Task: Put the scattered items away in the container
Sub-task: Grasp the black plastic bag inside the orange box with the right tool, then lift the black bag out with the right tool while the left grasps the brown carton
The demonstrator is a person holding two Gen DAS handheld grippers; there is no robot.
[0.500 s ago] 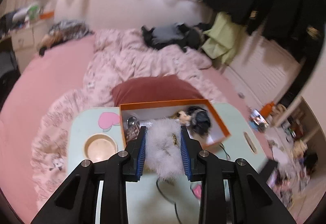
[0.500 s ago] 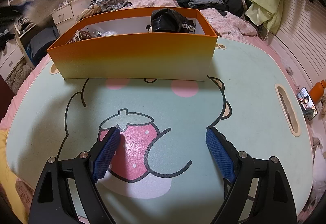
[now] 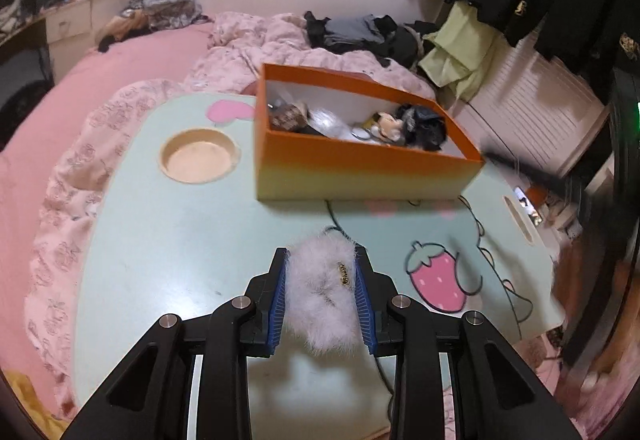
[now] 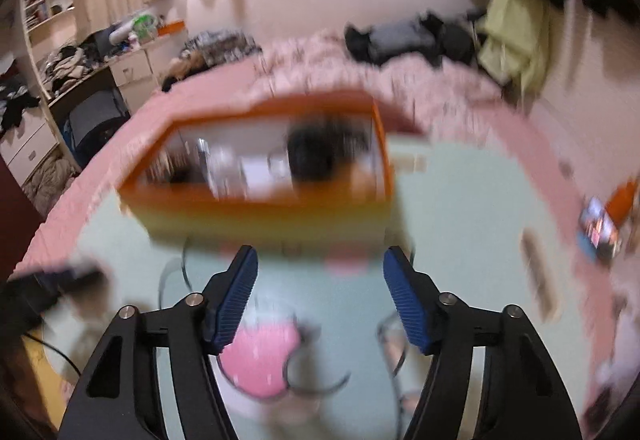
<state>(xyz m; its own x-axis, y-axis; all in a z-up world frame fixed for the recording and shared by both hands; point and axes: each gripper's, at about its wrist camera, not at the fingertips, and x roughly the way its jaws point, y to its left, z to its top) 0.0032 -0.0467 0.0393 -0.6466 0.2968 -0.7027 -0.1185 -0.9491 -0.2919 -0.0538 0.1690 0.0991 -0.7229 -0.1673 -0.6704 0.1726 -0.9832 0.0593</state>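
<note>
Two grippers are ours here; our left gripper (image 3: 320, 290) clenches a white fluffy pouch (image 3: 322, 294) above the mint table (image 3: 168, 240), short of the orange box (image 3: 360, 175); our right gripper (image 4: 318, 296) hangs empty, jaws parted, over the blurred table, facing the box.

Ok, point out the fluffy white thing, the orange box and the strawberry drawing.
Fluffy thing (image 3: 320, 292), left wrist view, middle of its fur.
Orange box (image 3: 360, 175), left wrist view, near outer wall.
Strawberry (image 3: 438, 282), left wrist view, pink body.
</note>
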